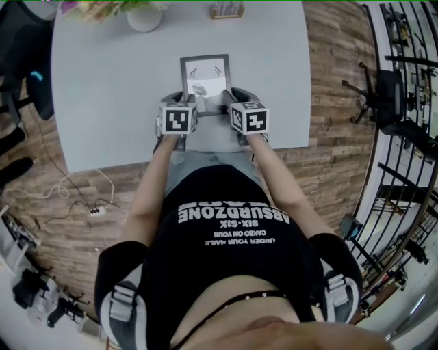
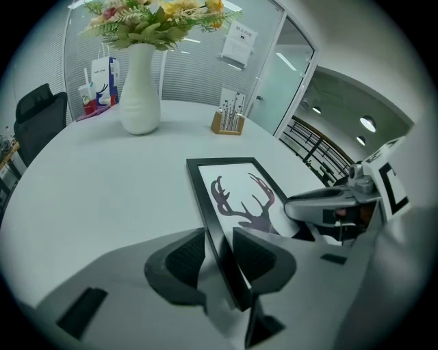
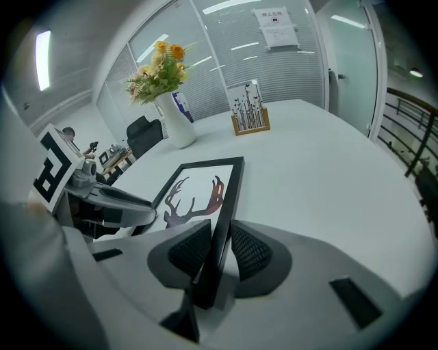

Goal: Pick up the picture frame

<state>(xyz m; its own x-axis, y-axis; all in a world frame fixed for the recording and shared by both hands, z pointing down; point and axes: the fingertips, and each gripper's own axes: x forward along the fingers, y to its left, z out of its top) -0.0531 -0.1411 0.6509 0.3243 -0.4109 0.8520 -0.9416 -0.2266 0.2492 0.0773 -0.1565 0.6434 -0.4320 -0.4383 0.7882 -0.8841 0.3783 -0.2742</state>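
Note:
A black picture frame [image 1: 204, 74] with an antler print lies on the white table [image 1: 102, 102], straight ahead of the person. My left gripper [image 1: 182, 97] is shut on the frame's left edge near its near corner. In the left gripper view, the frame [image 2: 236, 188] runs between both ribbed pads [image 2: 185, 260] of the left gripper [image 2: 220, 258]. My right gripper [image 1: 230, 96] is shut on the frame's right edge. In the right gripper view, the frame [image 3: 198, 188] passes between the jaws of the right gripper [image 3: 217, 254]. I cannot tell whether the frame's far end touches the table.
A white vase of flowers [image 1: 144, 15] and a small wooden card stand [image 1: 226, 9] sit at the table's far edge, beyond the frame. A black office chair [image 1: 27, 61] stands left of the table. Cables [image 1: 82, 198] lie on the wooden floor.

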